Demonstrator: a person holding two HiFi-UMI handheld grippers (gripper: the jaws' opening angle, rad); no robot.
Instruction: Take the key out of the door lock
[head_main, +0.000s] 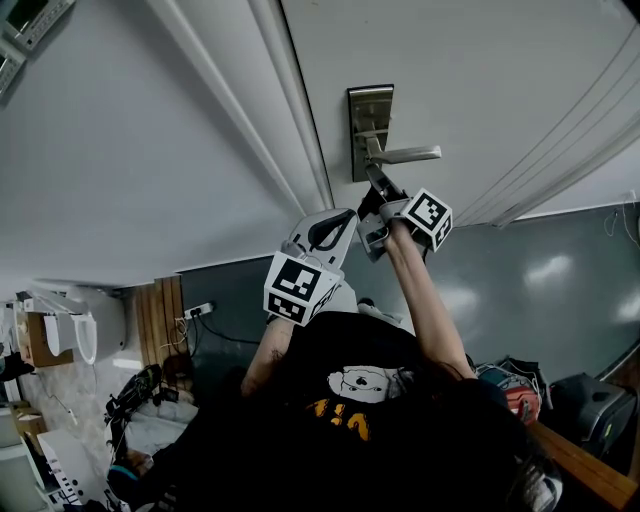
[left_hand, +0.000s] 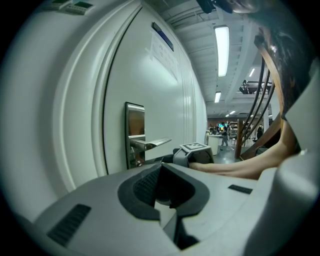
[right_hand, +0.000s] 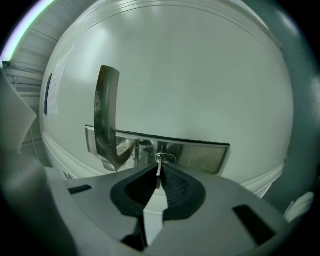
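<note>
Since the small flat silver key (right_hand: 158, 169) is sitting in the keyhole at the lower end of the brushed steel lock plate (head_main: 371, 108), just under the plate's silver lever handle (head_main: 410, 155), the person is bringing the right gripper (head_main: 378, 192) straight in at that end of the plate. Its jaws are pinching almost fully together, and the black ribbed pads (right_hand: 176, 182) are pressing on the two flat faces of the key's head, which is showing edge-on between them. Gripping it flat-to-flat like this is probably giving the firmest hold and is lining the tool up with the key's shaft, so a straight pull away from the plate should be enough. The key's blade is looking seated in the lock, so the removal itself is not yet done.

The left gripper (head_main: 345, 218) is hanging a little away from the plate, beside the right one, with its jaws together and nothing between them. It is likely staying clear so the lever and the white panelled door (head_main: 480, 80) around the plate are not being bumped.
</note>
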